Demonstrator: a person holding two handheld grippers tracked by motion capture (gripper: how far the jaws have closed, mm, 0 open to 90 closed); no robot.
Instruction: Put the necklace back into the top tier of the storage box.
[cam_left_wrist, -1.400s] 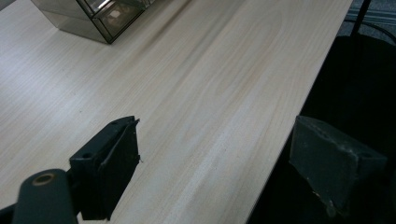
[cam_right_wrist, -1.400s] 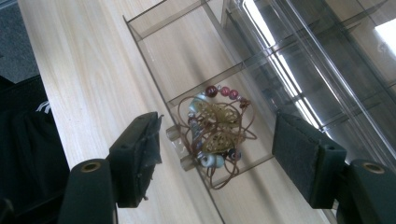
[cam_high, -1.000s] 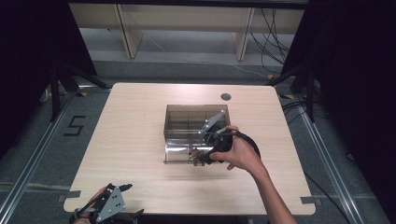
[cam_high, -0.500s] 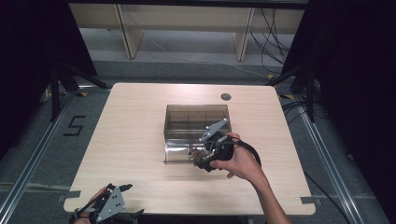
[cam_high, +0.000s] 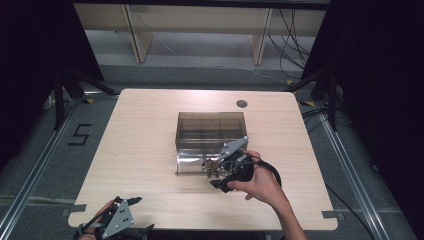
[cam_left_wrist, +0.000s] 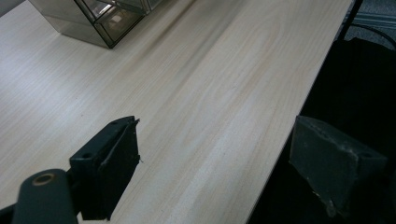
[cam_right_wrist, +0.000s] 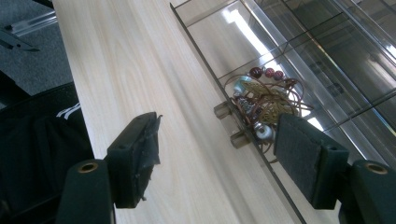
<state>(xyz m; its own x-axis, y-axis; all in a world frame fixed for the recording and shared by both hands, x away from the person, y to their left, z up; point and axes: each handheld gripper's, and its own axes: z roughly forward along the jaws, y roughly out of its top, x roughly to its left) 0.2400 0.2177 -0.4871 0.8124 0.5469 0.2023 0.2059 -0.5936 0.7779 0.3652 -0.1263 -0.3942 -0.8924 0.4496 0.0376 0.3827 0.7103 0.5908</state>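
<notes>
Now the right tongs (cam_right_wrist: 217, 158) stand released before the pulled-out drawer (cam_right_wrist: 219, 37), where the beaded jewellery (cam_right_wrist: 264, 95) lies, probably to reach its handle; left tongs (cam_left_wrist: 215, 172) wait released.

The right claw (cam_high: 216, 176) has drawn back from the clear organiser box (cam_high: 211, 131) toward the near edge of the tabletop (cam_high: 145, 150). The drawer (cam_high: 192, 164) now stands pulled out, its tangle of beaded jewellery (cam_right_wrist: 264, 100) exposed beside the handle knobs.
</notes>
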